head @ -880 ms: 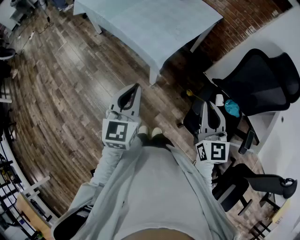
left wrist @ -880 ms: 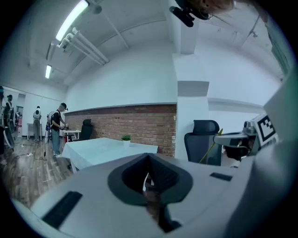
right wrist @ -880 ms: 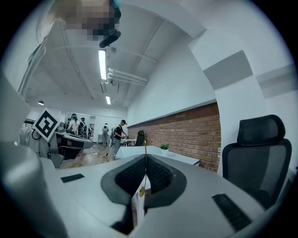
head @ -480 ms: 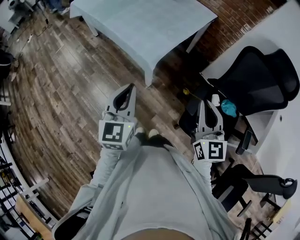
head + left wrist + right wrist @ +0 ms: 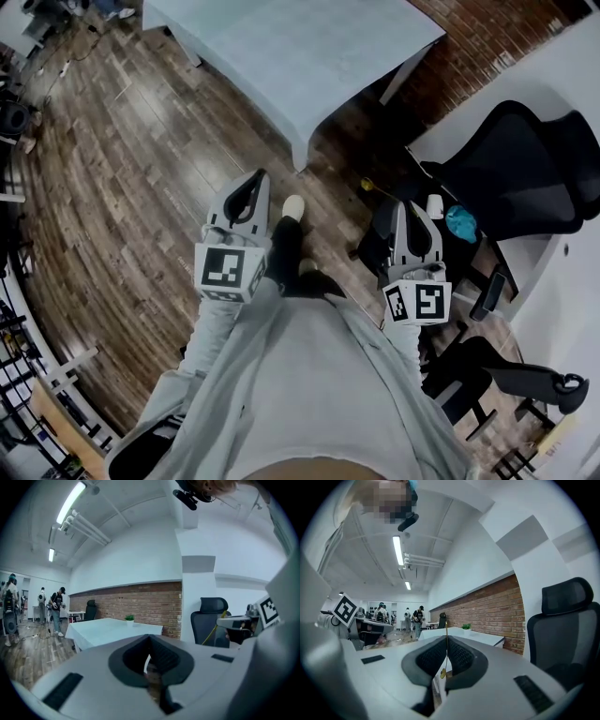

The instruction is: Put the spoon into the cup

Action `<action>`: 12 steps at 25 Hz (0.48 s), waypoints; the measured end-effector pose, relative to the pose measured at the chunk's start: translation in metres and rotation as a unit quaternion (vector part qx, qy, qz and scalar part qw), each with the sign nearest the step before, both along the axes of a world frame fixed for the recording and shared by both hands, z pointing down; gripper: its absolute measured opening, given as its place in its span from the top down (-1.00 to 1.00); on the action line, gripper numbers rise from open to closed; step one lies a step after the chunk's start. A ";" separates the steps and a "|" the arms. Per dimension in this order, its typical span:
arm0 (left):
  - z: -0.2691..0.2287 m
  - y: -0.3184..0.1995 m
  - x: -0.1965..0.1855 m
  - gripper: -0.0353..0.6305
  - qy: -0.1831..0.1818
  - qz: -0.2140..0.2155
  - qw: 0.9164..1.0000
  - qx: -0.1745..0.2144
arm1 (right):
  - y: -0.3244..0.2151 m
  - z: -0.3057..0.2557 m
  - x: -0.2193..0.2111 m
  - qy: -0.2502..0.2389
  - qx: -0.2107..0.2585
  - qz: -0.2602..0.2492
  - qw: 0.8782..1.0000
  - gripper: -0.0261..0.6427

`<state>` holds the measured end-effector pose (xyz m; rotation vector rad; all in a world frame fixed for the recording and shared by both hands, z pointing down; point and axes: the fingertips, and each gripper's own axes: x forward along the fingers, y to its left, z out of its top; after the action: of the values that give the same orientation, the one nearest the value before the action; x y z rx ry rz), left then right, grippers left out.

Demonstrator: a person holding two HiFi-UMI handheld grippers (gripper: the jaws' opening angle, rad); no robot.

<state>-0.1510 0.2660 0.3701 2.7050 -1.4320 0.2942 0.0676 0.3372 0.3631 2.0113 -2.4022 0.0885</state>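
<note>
Nearest the head camera is the person's pale grey garment [image 5: 309, 375], with a sleeve running out to each tool.

The left gripper [image 5: 261, 176] is held out over the wooden floor [image 5: 122, 159]. Its jaws are pressed together at the tips with nothing between them, which the left gripper view confirms. The right gripper [image 5: 405, 206] is held level, its jaws likewise closed on each other and pinching nothing.

Each tool carries a marker cube: the left cube [image 5: 225, 270] and the right cube [image 5: 419, 302]. Their black-and-white square patterns are the only printed marks that can be made out, and they include no readable words.

Between the grippers, a dark-trousered leg ends in a light-toed shoe [image 5: 292, 208] set forward on the floor.

Beyond the right gripper stands a black office chair [image 5: 511, 164]. Near it lie a small white object [image 5: 436, 204] and a teal object [image 5: 460, 223], both too small to identify.

Further off is a pale table [image 5: 281, 56], and the gripper views show a small potted plant [image 5: 129, 618] on its top. A brick wall [image 5: 478, 37] runs behind the table, and several people [image 5: 56, 611] stand far down the room.

The spoon and the cup cannot be picked out in any view.
</note>
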 end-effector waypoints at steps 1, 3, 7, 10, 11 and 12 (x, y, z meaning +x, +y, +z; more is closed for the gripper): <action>0.002 -0.008 0.003 0.83 -0.002 0.002 1.000 0.000 | -0.008 0.003 0.001 -0.002 -0.002 0.000 1.000 0.86; 0.004 -0.027 0.010 0.83 -0.002 0.006 1.000 0.001 | -0.027 0.007 0.006 -0.006 -0.004 0.001 1.000 0.86; 0.002 -0.080 0.021 0.83 -0.002 0.018 1.000 0.004 | -0.080 0.004 0.011 -0.011 -0.002 0.006 1.000 0.86; 0.000 -0.127 0.026 0.83 -0.002 0.028 1.000 0.004 | -0.125 -0.003 0.013 -0.010 0.001 0.012 1.000 0.86; -0.001 -0.142 0.029 0.83 -0.002 0.031 1.000 0.004 | -0.140 -0.005 0.015 -0.010 0.002 0.013 1.000 0.86; -0.002 -0.157 0.032 0.84 -0.001 0.032 0.999 0.004 | -0.154 -0.007 0.016 -0.010 0.003 0.014 1.000 0.86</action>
<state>-0.1194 0.1087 0.3684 2.7616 -1.3506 0.2964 0.0839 0.1835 0.3562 2.0558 -2.3887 0.1018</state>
